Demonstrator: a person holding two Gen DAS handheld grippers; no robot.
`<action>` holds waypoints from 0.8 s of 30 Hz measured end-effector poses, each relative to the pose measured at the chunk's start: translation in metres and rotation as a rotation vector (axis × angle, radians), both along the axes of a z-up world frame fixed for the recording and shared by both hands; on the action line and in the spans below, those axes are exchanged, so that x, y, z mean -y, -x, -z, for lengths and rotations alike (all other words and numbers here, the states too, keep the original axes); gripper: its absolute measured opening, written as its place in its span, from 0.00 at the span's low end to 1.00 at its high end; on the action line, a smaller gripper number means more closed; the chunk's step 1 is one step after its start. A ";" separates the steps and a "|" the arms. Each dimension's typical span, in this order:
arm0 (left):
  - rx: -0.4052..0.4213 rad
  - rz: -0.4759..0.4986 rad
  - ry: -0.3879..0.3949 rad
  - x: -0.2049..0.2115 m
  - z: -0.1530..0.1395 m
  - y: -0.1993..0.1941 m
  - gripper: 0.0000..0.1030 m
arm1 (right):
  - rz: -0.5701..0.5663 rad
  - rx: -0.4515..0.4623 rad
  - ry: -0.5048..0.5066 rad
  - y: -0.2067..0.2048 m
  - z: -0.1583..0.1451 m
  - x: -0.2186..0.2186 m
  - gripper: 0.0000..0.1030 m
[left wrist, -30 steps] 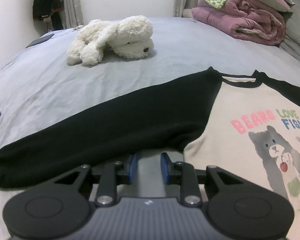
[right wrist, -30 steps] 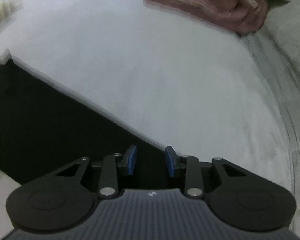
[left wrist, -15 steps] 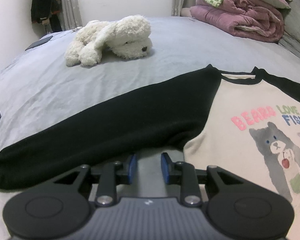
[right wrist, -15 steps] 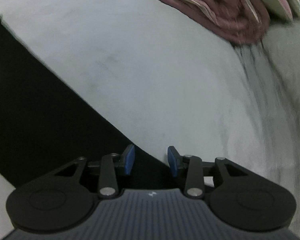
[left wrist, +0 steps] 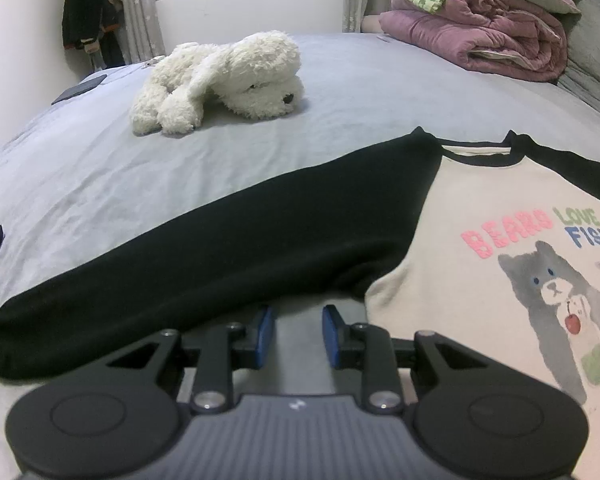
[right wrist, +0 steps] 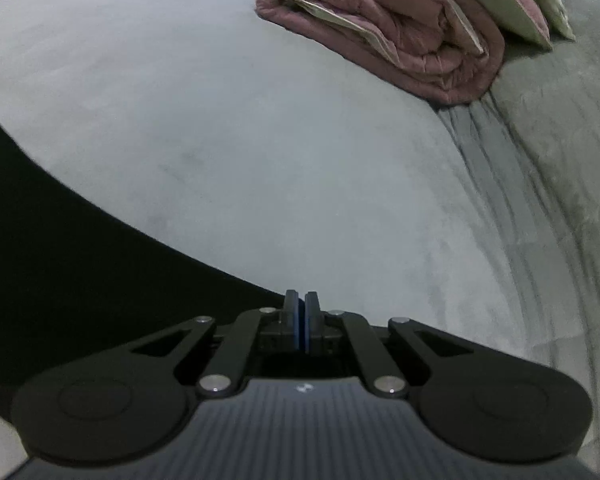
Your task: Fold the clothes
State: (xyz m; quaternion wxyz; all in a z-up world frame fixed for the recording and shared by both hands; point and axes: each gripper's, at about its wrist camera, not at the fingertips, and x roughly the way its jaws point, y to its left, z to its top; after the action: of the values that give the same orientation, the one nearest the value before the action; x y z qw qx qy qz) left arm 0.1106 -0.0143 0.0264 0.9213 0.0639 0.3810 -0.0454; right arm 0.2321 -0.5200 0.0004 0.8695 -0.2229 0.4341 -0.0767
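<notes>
The shirt [left wrist: 480, 208] lies flat on the bed [left wrist: 100, 184], sleeves spread for folding. Left gripper [left wrist: 296, 334], jaws parted and empty, sits below its left sleeve [left wrist: 220, 264]. Right gripper [right wrist: 301, 322] is pinched closed at the right sleeve [right wrist: 60, 264] edge; cloth caught cannot be confirmed.

Ahead of my left gripper [left wrist: 296, 330]: shirt [left wrist: 460, 272] on bed [left wrist: 100, 184]; plush toy [left wrist: 224, 80] beyond (left), folded quilt [left wrist: 484, 36] far right.

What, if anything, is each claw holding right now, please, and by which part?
The right claw is shut at the edge of the shirt's black sleeve; whether cloth is pinched cannot be told. The left claw holds nothing.
</notes>
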 end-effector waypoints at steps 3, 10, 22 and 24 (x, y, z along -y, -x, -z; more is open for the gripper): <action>-0.001 0.005 -0.001 0.000 0.000 0.001 0.27 | -0.011 0.005 0.008 0.015 -0.008 -0.002 0.13; -0.006 0.012 0.003 0.002 -0.001 0.002 0.29 | 0.257 0.100 -0.201 0.067 -0.054 0.077 0.24; -0.003 0.011 -0.001 0.005 0.000 0.001 0.31 | 0.690 0.113 -0.627 0.165 -0.042 0.180 0.57; -0.003 0.013 -0.002 0.004 0.000 0.001 0.31 | 0.697 0.082 -0.574 0.151 -0.034 0.176 0.16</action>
State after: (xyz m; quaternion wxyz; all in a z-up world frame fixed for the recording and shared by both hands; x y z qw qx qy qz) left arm 0.1096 -0.0188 0.0260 0.9203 0.0672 0.3820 -0.0510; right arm 0.0809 -0.6962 0.0340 0.8349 0.1898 0.4522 -0.2499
